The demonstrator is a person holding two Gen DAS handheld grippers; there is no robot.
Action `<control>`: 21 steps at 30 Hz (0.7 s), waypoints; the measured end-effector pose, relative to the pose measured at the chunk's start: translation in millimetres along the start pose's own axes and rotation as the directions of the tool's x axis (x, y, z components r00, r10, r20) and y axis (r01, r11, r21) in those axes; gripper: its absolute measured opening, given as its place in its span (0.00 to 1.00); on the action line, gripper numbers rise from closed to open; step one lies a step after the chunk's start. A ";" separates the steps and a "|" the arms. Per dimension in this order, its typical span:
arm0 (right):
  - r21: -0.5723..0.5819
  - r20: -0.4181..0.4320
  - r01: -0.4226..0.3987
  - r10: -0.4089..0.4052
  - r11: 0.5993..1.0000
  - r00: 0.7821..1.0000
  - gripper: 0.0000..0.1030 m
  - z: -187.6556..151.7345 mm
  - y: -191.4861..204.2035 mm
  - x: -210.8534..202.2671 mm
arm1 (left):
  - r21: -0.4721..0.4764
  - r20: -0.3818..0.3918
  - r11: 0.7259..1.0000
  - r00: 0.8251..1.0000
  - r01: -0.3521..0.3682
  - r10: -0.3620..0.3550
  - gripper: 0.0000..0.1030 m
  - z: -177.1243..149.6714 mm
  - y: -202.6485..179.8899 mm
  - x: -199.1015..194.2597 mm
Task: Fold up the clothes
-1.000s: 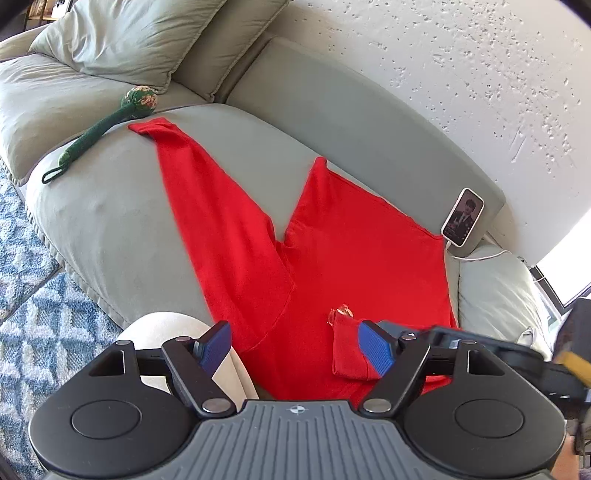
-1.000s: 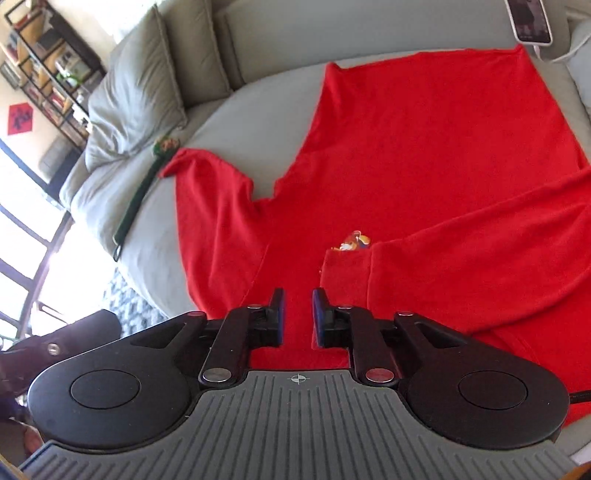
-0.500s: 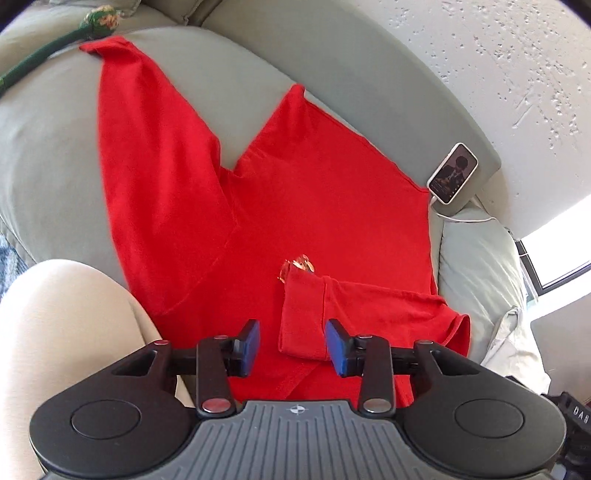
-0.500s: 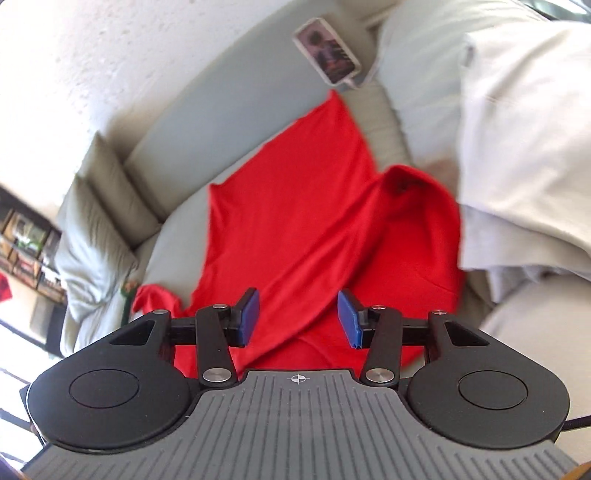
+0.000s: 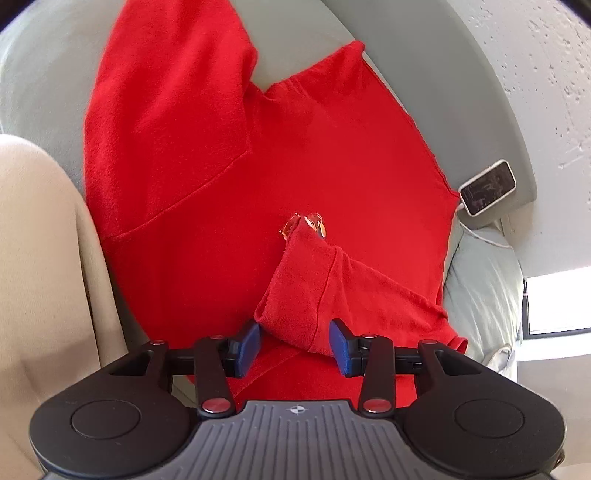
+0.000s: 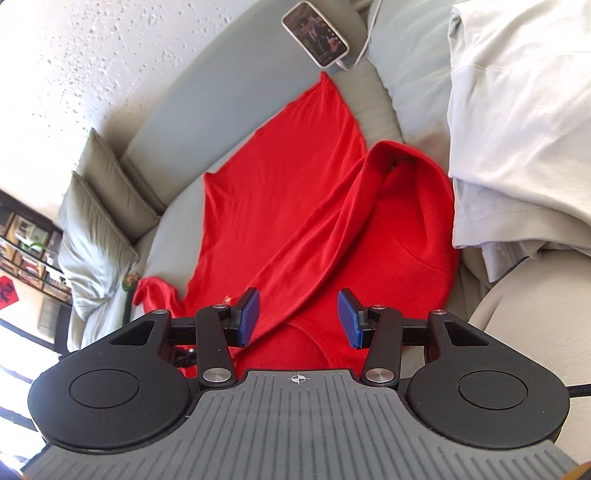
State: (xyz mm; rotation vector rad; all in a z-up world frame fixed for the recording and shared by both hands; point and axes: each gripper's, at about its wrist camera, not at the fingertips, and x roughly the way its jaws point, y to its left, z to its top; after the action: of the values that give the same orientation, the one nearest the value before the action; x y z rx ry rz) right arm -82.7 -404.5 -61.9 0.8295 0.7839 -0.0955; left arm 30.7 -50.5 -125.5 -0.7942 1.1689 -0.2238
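Left gripper [image 5: 293, 345] has dropped nearer, jaws reopening, unclenched astride the folded sleeve cuff [image 5: 295, 295]; right gripper [image 6: 297, 319] released above the red sweater [image 6: 280, 192]. Next: probably pinching the cuff.

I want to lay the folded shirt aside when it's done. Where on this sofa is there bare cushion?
Bare grey sofa seat lies between the red long-sleeved shirt, the backrest and the grey pillows. A narrower strip runs beside the spread sleeve. Crowded: the end with the pale clothes pile and the charging phone.
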 end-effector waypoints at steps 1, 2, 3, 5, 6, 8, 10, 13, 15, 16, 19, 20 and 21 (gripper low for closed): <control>-0.002 -0.001 0.002 -0.002 1.000 1.000 0.48 -0.6 -0.1 0.6 | -0.028 0.012 1.000 1.000 0.008 -0.007 0.43 -1.2 2.5 -0.2; -0.003 -0.003 0.004 -0.004 1.000 1.000 0.48 -1.2 -0.5 1.3 | -0.063 0.026 0.998 1.000 0.019 -0.017 0.47 -2.8 5.5 -0.9; -0.001 -0.004 0.006 -0.006 1.000 1.000 0.48 -1.6 -1.0 1.9 | -0.110 0.042 0.993 0.999 0.036 -0.031 0.48 -5.1 9.3 -2.6; 0.005 -0.005 0.007 -0.007 1.000 1.000 0.48 -2.4 -2.3 3.1 | -0.168 0.076 0.984 0.996 0.056 -0.044 0.48 -11.2 13.9 -7.5; 0.006 -0.006 0.009 -0.009 1.000 1.000 0.48 -2.7 -2.7 3.6 | -0.178 0.086 0.982 0.995 0.062 -0.048 0.48 -13.8 14.7 -9.1; 0.002 -0.004 0.010 -0.010 1.000 1.000 0.48 -3.1 -2.8 3.4 | -0.181 0.089 0.981 0.994 0.073 -0.057 0.46 -16.5 15.8 -10.0; 0.001 -0.003 0.009 -0.009 1.000 1.000 0.48 -3.1 -3.1 3.2 | -0.197 0.092 0.976 0.993 0.091 -0.074 0.44 -16.0 17.8 -9.4; -0.003 -0.003 0.006 -0.006 1.000 1.000 0.48 -3.3 -3.1 3.4 | -0.251 0.112 0.958 0.987 0.139 -0.114 0.39 -11.5 24.3 -7.7; -0.007 -0.003 0.008 -0.008 1.000 1.000 0.48 -2.9 -3.2 3.7 | -0.246 0.123 0.958 0.985 0.147 -0.120 0.32 -10.0 19.8 -4.9; -0.006 -0.003 0.007 -0.007 1.000 1.000 0.48 -2.8 -3.4 3.9 | -0.235 0.125 0.961 0.985 0.144 -0.118 0.30 -10.1 17.0 -3.3; -0.002 -0.003 0.010 -0.010 1.000 1.000 0.48 -2.3 -5.1 5.0 | -0.194 0.121 0.976 0.990 0.101 -0.078 0.16 -14.1 13.3 -1.5; 0.001 -0.002 0.015 -0.015 1.000 1.000 0.48 -2.0 -6.6 5.9 | -0.193 0.123 0.977 0.990 0.097 -0.074 0.12 -14.8 15.1 -1.1; 0.006 -0.002 0.021 -0.021 1.000 1.000 0.48 -1.7 -8.8 7.2 | -0.195 0.122 0.976 0.990 0.097 -0.073 0.11 -14.1 16.8 -0.4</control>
State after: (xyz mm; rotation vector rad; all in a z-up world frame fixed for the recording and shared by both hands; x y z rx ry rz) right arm -81.8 -407.9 -72.9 0.8271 0.7942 -0.1160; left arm 14.1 -44.5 -138.6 -1.0234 1.0607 -0.1299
